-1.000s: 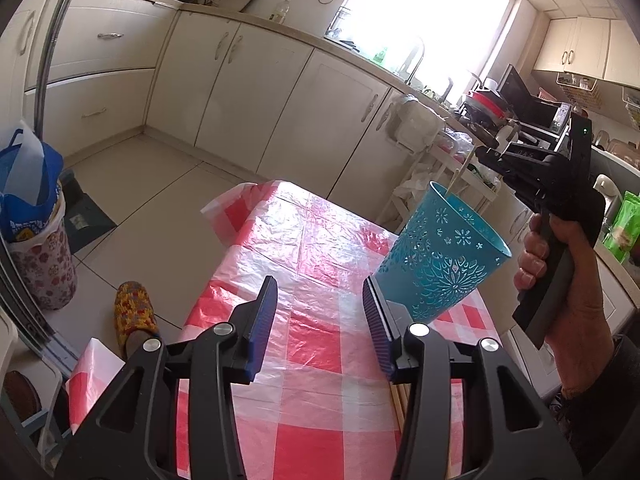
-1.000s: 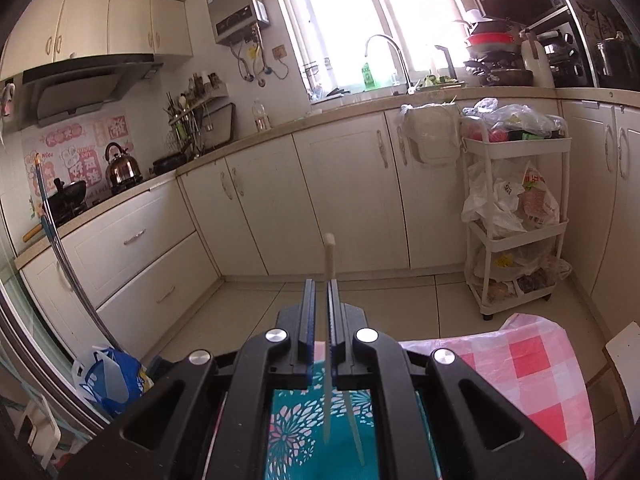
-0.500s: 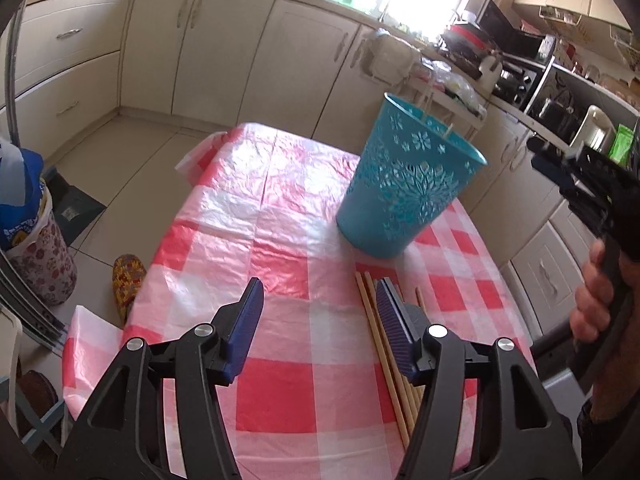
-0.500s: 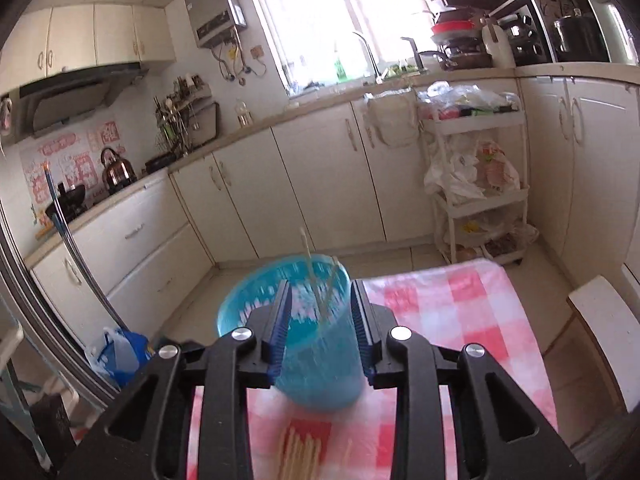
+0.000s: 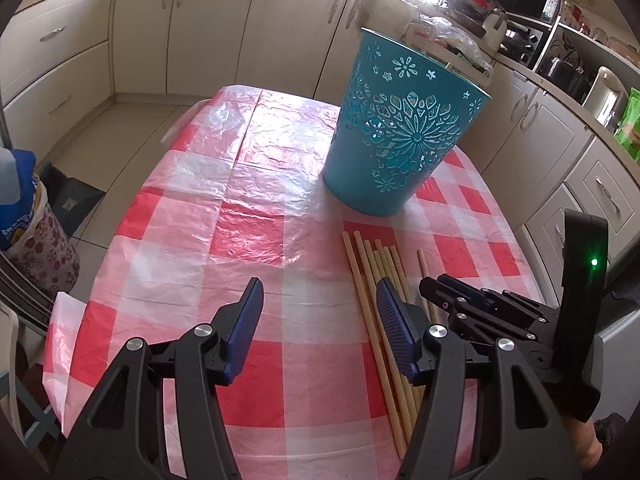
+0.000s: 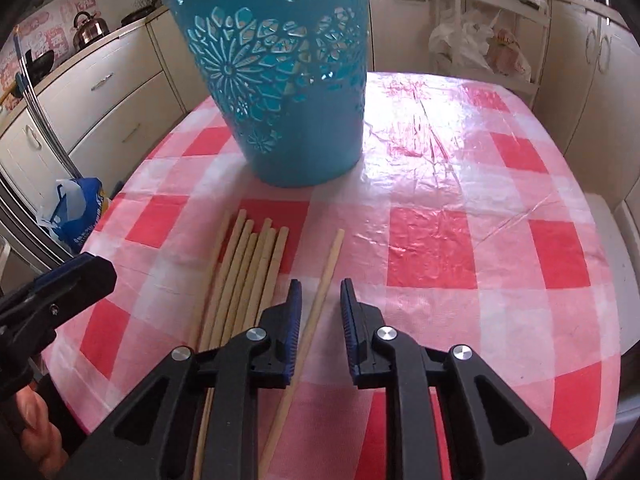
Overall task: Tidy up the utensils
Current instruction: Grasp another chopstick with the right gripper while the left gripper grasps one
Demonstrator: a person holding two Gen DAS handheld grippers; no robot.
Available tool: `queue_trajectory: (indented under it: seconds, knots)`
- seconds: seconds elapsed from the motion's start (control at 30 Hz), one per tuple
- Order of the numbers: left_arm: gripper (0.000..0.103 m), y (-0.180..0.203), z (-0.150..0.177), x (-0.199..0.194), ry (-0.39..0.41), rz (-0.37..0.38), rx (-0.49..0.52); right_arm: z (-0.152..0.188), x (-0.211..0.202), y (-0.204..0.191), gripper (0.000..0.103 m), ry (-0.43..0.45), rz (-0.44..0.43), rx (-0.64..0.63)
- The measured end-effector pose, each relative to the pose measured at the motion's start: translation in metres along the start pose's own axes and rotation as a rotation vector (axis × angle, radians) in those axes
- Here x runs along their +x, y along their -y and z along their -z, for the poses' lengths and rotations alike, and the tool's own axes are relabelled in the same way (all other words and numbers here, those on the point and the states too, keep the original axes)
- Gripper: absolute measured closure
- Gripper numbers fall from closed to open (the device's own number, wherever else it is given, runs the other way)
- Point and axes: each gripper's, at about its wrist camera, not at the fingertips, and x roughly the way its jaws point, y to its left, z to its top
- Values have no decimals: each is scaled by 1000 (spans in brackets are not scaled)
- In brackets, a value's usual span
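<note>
1. Low in the right wrist frame, the right tool [image 6: 318, 312], empty and just narrowing, straddles one chopstick [image 6: 320, 284]; off-centre closing could roll it aside.
2. Left tool [image 5: 320, 320], half open and empty, could scatter the chopstick bundle [image 5: 380, 276] below the teal basket [image 5: 400, 136].

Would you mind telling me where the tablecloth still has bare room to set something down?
The widest free patch is the checked tablecloth beside the teal basket, on the side away from the chopsticks, running out to the table's edge. In the left wrist view, the far end behind the basket is bare too. It is crowded in front of the basket, where the bundle of chopsticks and the single chopstick lie.
</note>
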Motion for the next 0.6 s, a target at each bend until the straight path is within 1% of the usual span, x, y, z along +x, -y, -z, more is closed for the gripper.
queue_trajectory:
  seconds: [0.1, 0.23, 0.3, 0.4, 0.5, 0.6]
  knots:
    - [47, 5, -4, 14, -27, 1, 18, 3, 0, 3, 94, 7, 12, -56]
    - [47, 12, -11, 42, -82, -21, 47, 5, -2, 16, 96, 7, 2, -99]
    - [47, 16, -13, 54, -112, -26, 54, 5, -2, 25, 96, 6, -28, -95]
    - [47, 24, -17, 64, -113, -71, 92, 6, -4, 36, 96, 13, -72, -77]
    - [47, 29, -21, 70, -120, -109, 116, 7, -5, 39, 96, 19, -89, -53]
    - [47, 36, -22, 73, -127, -162, 179, 7, -5, 43, 96, 18, -112, -25]
